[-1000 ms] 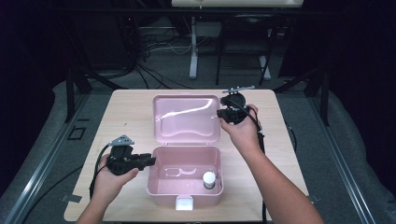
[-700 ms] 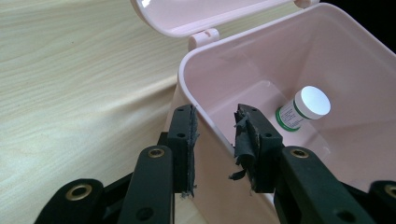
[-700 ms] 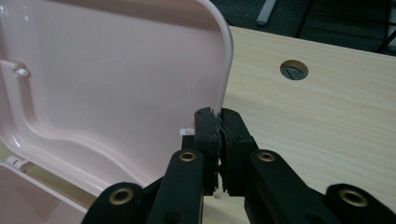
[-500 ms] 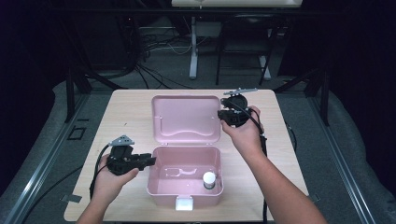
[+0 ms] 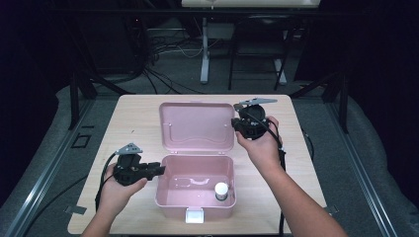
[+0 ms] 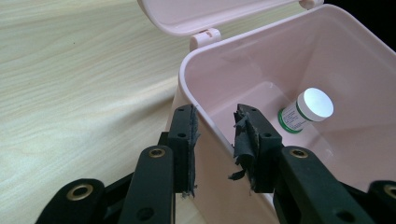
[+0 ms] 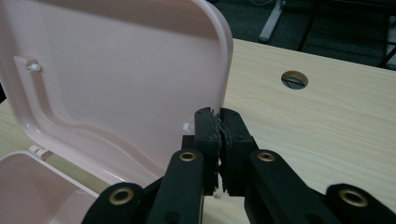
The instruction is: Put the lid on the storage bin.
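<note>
A pink plastic box stands open on the wooden table, its lid tilted back behind it. Inside, at the right, stands a small white-capped bottle with a green-edged label. My left gripper straddles the box's left wall, one pad outside and one inside, pressed on it. My right gripper is at the lid's right edge, its jaws pinched together on that edge. The lid's inner face rises at the left of the right gripper view.
The light wooden table has bare surface left and right of the box. A round cable hole lies in the tabletop beyond the right gripper. A white latch hangs on the box's front. Dark floor, cables and stand legs lie beyond the table.
The right gripper has crept slightly toward the near side with the lid's edge. The left hand and the box have stayed put.
</note>
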The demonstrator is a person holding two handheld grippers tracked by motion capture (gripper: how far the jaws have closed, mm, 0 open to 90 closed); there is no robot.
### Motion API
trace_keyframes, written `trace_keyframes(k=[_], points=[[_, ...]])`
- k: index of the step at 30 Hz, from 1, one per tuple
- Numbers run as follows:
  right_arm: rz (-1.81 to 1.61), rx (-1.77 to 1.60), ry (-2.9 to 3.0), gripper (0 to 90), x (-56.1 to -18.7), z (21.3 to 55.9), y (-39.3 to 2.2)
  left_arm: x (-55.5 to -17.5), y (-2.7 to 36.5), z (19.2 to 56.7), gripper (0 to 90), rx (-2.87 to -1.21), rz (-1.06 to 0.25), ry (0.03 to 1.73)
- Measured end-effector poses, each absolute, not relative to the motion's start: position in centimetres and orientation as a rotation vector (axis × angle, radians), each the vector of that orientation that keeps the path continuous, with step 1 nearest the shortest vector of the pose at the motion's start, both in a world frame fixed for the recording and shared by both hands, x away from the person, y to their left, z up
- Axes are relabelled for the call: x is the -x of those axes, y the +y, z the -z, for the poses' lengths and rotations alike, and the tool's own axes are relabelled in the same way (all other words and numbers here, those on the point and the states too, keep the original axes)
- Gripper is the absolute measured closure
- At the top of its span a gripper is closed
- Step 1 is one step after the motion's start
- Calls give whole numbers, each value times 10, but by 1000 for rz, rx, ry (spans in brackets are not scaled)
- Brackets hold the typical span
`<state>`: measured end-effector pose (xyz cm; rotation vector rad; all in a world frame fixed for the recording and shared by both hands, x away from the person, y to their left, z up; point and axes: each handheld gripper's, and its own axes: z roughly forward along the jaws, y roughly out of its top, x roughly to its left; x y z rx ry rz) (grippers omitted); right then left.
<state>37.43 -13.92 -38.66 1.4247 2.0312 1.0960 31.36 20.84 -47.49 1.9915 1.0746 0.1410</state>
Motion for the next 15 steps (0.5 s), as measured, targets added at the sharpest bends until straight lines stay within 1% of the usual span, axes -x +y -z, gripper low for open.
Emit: trace_keyframes(k=[15], points=[[-1151, -1366, 2005, 871, -357, 387, -143, -313, 208, 475, 685, -1990, -143, 1076]])
